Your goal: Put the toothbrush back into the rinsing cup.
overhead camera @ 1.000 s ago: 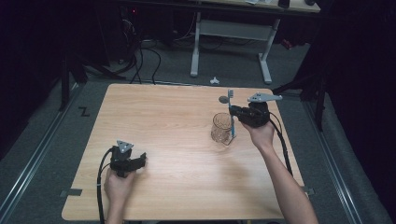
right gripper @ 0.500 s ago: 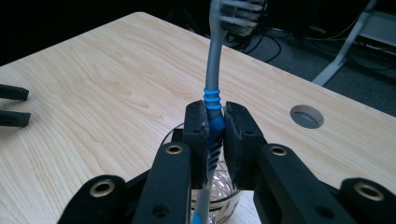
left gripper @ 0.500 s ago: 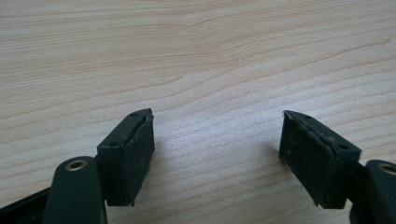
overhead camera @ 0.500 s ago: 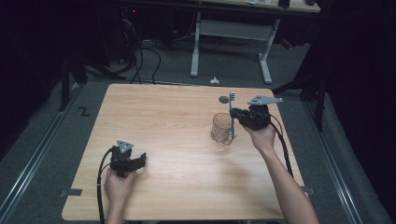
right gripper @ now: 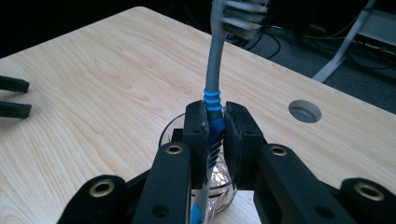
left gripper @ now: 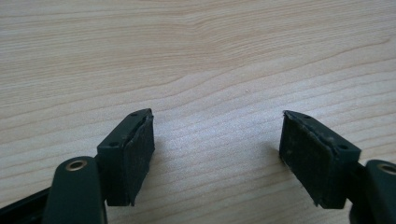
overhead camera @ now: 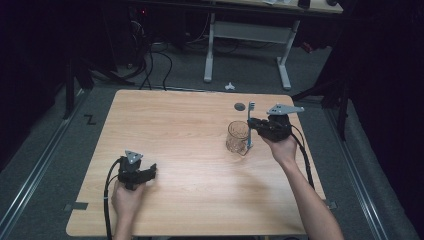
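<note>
Wooden tabletop [overhead camera: 190, 130] carries the scene. At about seven o'clock on it the left tongs [overhead camera: 150, 172] rest low in the person's left hand, jaws spread wide with nothing between them; the left gripper view shows bare wood grain between the two black pads [left gripper: 133, 158].

Moving right, a clear glass [overhead camera: 237, 137] stands at about three o'clock, with a round cable hole [overhead camera: 240, 106] beyond it toward one o'clock. The right tongs [overhead camera: 251, 123] pinch a toothbrush [overhead camera: 249, 125] upright at the glass's right rim, bristles up, handle end down beside or just inside the rim (the high view cannot settle which). In the right gripper view the jaws press on the blue ribbed grip of the toothbrush [right gripper: 214, 100], the glass [right gripper: 219, 179] directly below.

By my judgement the toothbrush is light and stiff with a slightly springy neck; the ribbed rubber section is the right place to hold, since smooth plastic would twist in the pads. The glass looks fragile and easily tipped, so the handle should go down gently, clear of the rim.
</note>
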Demonstrator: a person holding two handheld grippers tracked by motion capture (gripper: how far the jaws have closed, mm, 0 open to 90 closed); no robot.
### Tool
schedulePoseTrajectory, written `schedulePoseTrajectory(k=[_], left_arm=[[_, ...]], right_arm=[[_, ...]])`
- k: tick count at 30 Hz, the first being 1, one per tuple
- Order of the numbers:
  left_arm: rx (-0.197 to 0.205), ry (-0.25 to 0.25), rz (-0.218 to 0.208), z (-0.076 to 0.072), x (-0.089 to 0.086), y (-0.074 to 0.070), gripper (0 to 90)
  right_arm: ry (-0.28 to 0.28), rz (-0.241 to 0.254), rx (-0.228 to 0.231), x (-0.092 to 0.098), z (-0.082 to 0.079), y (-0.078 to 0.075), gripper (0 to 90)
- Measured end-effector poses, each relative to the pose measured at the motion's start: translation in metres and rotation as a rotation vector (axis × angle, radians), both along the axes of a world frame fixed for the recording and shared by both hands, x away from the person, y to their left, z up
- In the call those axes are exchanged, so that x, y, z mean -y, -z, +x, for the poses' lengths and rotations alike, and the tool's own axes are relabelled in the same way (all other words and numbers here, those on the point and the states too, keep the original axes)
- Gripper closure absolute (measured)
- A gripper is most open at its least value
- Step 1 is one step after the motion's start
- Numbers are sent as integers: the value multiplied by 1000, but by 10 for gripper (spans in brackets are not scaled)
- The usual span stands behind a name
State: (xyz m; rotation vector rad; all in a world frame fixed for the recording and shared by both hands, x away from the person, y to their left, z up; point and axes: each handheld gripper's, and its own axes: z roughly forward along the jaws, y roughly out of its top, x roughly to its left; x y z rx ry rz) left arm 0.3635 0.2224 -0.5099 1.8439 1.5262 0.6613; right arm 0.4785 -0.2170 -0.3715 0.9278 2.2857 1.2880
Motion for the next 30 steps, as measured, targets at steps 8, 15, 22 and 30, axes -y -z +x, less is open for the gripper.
schedulePoseTrajectory(k=[8, 15, 22, 30], left_arm=[[0, 0, -1, 0, 0, 0, 270], [0, 1, -1, 0, 0, 0, 270], [0, 0, -1, 0, 0, 0, 271], [0, 0, -1, 0, 0, 0, 271]], right_arm=[[-7, -20, 1, -1, -4, 0, 799], [-10, -32, 7, 0, -8, 5, 798], [-8, -34, 3, 2, -10, 7, 799], [-5, -35, 0, 5, -13, 11, 798]])
